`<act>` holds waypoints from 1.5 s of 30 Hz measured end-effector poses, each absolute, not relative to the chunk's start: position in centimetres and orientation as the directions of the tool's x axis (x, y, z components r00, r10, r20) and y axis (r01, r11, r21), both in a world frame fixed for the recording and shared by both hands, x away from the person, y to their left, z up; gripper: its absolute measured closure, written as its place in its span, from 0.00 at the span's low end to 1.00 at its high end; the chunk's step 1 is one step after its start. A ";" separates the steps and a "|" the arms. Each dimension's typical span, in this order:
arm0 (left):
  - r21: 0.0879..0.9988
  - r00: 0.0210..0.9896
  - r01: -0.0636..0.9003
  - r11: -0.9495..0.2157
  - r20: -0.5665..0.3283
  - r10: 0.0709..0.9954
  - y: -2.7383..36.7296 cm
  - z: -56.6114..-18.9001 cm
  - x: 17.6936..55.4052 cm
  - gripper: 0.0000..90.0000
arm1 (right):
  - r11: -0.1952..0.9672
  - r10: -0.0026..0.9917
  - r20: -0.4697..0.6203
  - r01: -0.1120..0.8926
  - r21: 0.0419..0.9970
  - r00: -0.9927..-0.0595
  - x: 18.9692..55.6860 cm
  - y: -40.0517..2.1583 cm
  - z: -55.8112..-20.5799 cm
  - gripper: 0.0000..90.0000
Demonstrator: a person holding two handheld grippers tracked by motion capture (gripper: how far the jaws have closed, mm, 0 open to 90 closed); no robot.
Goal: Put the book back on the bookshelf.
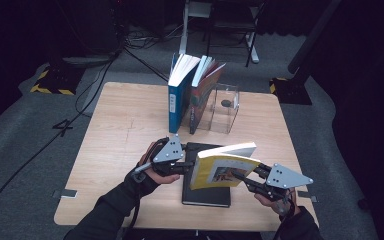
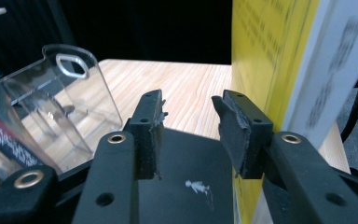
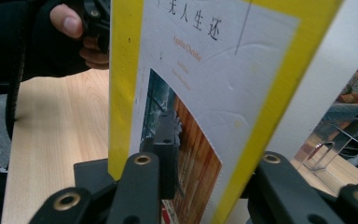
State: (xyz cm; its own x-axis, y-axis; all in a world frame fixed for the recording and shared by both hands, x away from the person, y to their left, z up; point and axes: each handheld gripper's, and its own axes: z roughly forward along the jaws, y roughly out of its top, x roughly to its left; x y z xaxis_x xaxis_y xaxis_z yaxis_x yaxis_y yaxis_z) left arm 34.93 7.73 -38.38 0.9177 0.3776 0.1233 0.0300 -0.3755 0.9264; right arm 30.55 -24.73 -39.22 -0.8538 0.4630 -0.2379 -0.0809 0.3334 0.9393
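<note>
While the yellow-covered paperback book is held upright on its lower edge over the flat black hardcover book, it is seen from the high view near the front middle of the light wooden table. The right gripper is clamped on the yellow book from its right side, one of its fingers lying across the front cover. The left gripper is placed just left of the yellow book, level with its back cover. Behind the yellow book, toward the far edge of the table, a blue-spined upright book and a colourful thin book are leaned beside a clear acrylic book stand.

From the left gripper view, the fingers of the left gripper are seen apart, with nothing between them; the right-hand one is set against the yellow book's cover, and the black book lies beneath. The clear stand is seen to the left of the yellow book.

From the right gripper view, the right gripper is closed on the yellow book: one of its fingers is pressed on the printed front cover, the other is hidden behind the book. A gloved hand is seen beyond the yellow book's left edge.
</note>
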 end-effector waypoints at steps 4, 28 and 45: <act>0.917 0.903 0.053 -0.395 0.125 0.411 8.3 -39.4 34.5 0.58 | 0.337 0.458 -0.235 -0.078 0.938 -0.857 30.4 -24.9 -39.2 0.83; 0.847 0.941 0.099 -0.523 0.092 0.326 9.2 -43.6 32.4 0.40 | 0.359 0.431 -0.251 -0.091 0.929 -0.867 29.5 -25.1 -39.3 0.86; 0.907 0.955 0.076 -0.415 0.053 0.291 4.4 -42.3 33.1 0.59 | 0.379 0.487 -0.301 -0.112 0.919 -0.820 29.5 -25.7 -39.2 0.69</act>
